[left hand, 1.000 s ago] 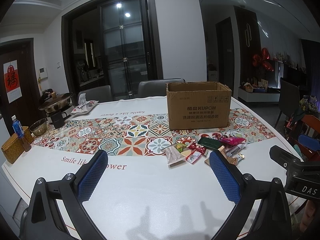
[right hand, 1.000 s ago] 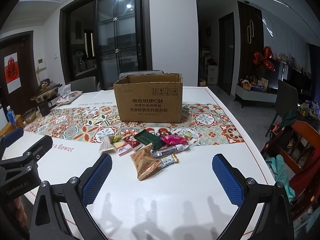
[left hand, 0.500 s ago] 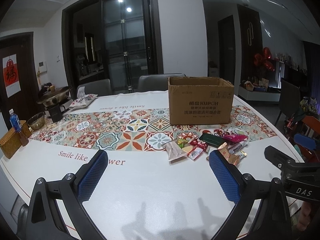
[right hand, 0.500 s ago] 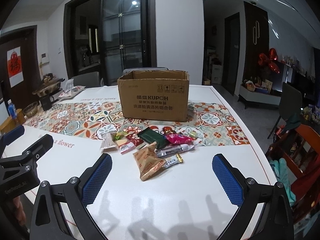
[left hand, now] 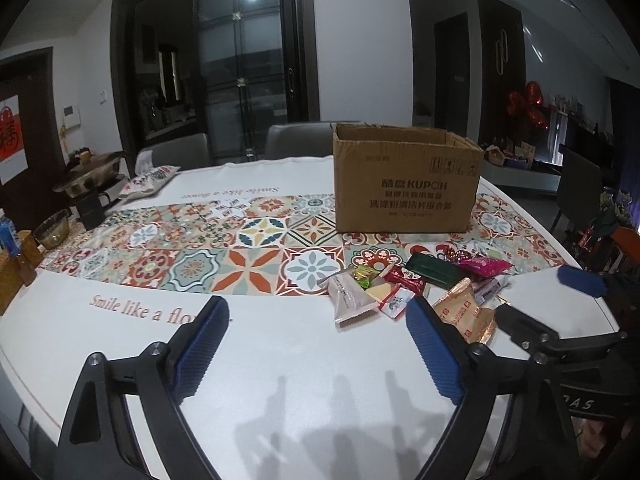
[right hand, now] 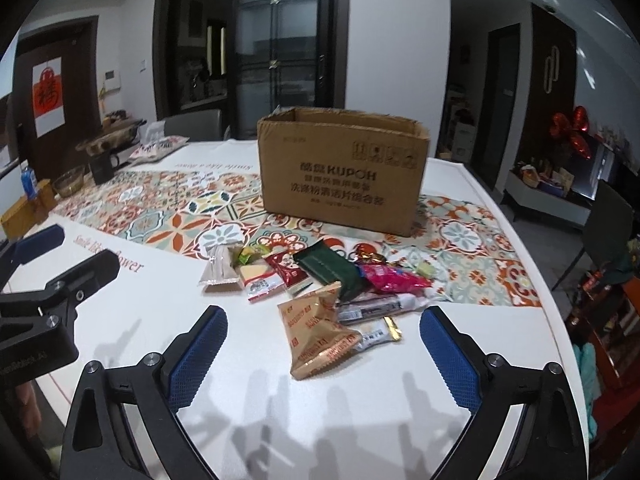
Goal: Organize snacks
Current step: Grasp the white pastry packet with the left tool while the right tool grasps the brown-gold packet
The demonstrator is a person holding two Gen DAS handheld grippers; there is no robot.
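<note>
An open brown cardboard box [left hand: 406, 188] [right hand: 340, 176] stands on the patterned runner. In front of it lies a pile of snack packets: a gold-orange packet [right hand: 316, 328] [left hand: 464, 312], a dark green packet [right hand: 328, 268] [left hand: 434, 270], a pink packet [right hand: 392, 278], a red packet [right hand: 286, 266] and a clear wrapped one [right hand: 218, 268] [left hand: 350, 296]. My right gripper [right hand: 322, 340] is open and empty, low over the table, with the gold-orange packet between its fingers' line. My left gripper [left hand: 316, 336] is open and empty, just left of the pile.
The white table [left hand: 120, 332] carries a tiled runner [left hand: 200, 252]. At its far left stand a pot [left hand: 88, 176], a black mug [left hand: 90, 208], a glass bowl [left hand: 52, 232] and a bottle [left hand: 8, 236]. Chairs [left hand: 296, 140] stand behind; the table edge curves at right [right hand: 560, 320].
Both grippers have moved forward and lower toward the snack pile; the pile and box now look nearer. Both stay open.
</note>
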